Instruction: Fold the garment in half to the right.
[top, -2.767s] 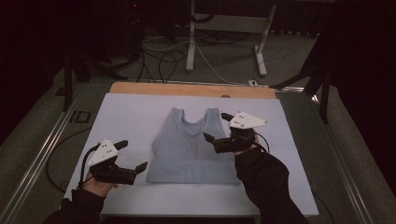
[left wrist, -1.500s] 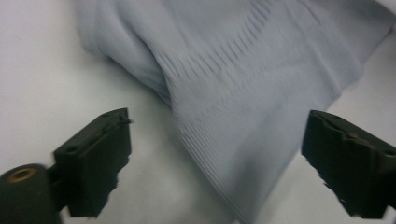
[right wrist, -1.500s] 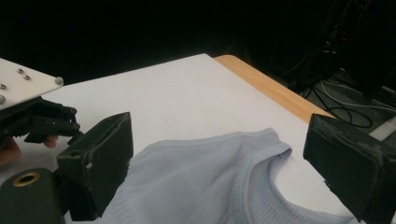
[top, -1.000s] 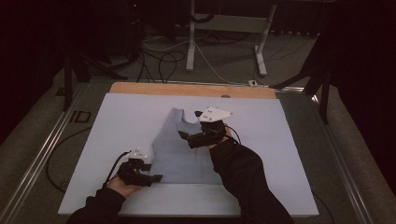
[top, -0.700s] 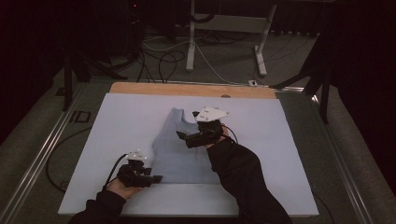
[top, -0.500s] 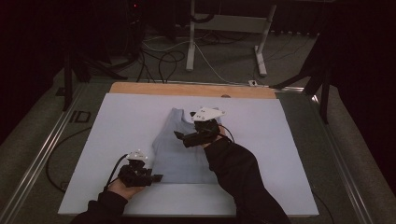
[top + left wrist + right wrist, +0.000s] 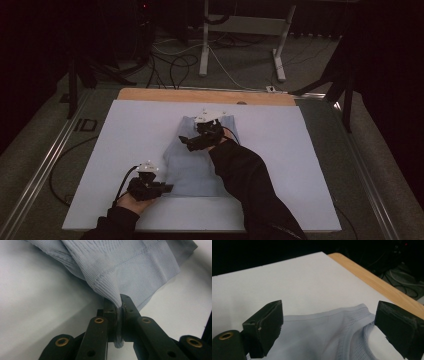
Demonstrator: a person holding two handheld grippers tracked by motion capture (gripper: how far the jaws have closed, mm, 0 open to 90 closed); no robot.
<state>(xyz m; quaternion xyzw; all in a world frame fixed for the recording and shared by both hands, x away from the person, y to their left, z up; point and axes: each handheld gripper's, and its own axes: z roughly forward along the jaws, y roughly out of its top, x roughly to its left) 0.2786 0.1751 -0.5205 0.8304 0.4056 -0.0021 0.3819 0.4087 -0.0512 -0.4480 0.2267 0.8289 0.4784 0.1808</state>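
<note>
Leftward since the earlier frame, my right gripper (image 7: 192,143) hovers, fingers wide apart and empty, over the folded top (image 7: 192,170) mid-surface; my left gripper (image 7: 167,188), just closed, pinches its near-left hem.

Tank top (image 7: 200,160) lies mid-board (image 7: 300,165), folded lengthwise. Left gripper (image 7: 167,188) at its seven o'clock corner, on the hem; right gripper (image 7: 186,142) over its twelve o'clock end. Wooden tabletop edge (image 7: 150,94) beyond.
</note>
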